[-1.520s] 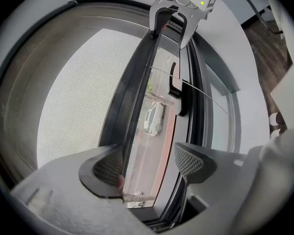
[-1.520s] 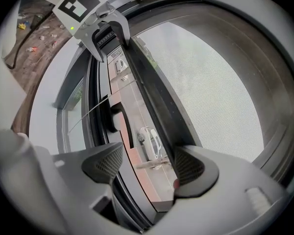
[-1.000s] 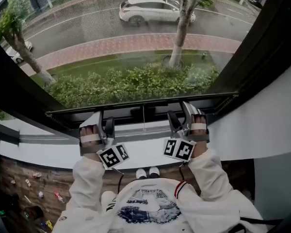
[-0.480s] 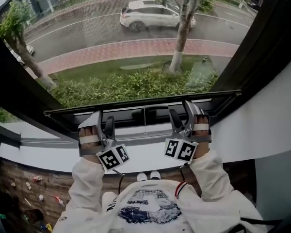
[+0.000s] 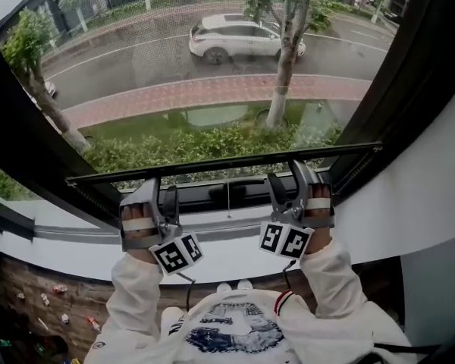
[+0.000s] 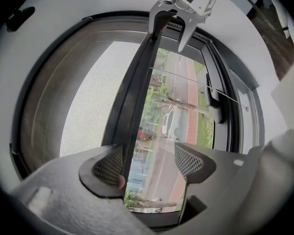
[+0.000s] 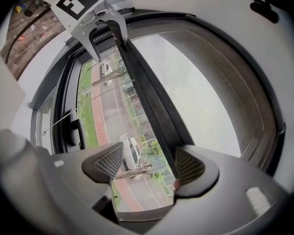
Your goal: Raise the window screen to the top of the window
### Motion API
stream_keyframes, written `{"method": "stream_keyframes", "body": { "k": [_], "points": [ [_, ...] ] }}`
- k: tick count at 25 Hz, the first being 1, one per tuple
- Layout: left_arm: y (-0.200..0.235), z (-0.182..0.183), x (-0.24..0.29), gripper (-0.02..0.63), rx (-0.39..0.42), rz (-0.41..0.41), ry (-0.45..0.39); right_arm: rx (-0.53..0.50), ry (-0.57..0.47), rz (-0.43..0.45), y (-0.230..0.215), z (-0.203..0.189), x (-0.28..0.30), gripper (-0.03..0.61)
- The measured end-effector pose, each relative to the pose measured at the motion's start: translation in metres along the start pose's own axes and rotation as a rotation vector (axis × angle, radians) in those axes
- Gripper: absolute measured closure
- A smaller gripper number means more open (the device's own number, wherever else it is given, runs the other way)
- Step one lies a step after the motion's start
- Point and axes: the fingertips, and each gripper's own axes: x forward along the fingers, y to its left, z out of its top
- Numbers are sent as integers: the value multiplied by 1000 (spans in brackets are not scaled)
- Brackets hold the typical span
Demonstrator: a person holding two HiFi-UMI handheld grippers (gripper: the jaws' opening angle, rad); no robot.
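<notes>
Outside the window lie a street with a white car (image 5: pixel 243 35), a tree (image 5: pixel 287 67) and a hedge (image 5: pixel 205 141), all seen from high above. You stand at the sill (image 5: pixel 212 245) with both claws up at the screen's bar (image 5: pixel 227 162). That bar crosses the opening low down, with a clear strip under it and the mesh (image 5: pixel 174 59) spread above it.

Your left claw (image 5: pixel 163 193) meets the bar left of its middle and your right claw (image 5: pixel 286 182) meets it right of its middle, the two well apart. Both claws stand wide. In the left gripper view the bar runs along one pad and touches it, while the other pad stands clear with only street showing in the gap. The right gripper view shows the same, mirrored. Neither claw pinches the bar; it lies against one jaw of each.

In the head view your hands and the marker cubes cover the pads, so you cannot read the contact there. The bar's ends vanish into the dark frame (image 5: pixel 409 89), and the window's top is cut off by the picture's edge. A thin cord (image 5: pixel 227 194) hangs below the bar's middle; where it ends is hard to make out.
</notes>
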Motion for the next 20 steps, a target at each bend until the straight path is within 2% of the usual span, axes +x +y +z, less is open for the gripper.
{"method": "stream_keyframes", "body": {
  "k": [7,14,20],
  "points": [
    [2,1,-1,281,-2,38,-12,13,-27,-45,-3,0,-2,250],
    [63,15,-1,281,-9,85,-29,3,-53,-89,-62,24,2,250],
    [70,17,0,281,-17,132,-39,7,-75,-131,-68,25,2,252]
  ]
}}
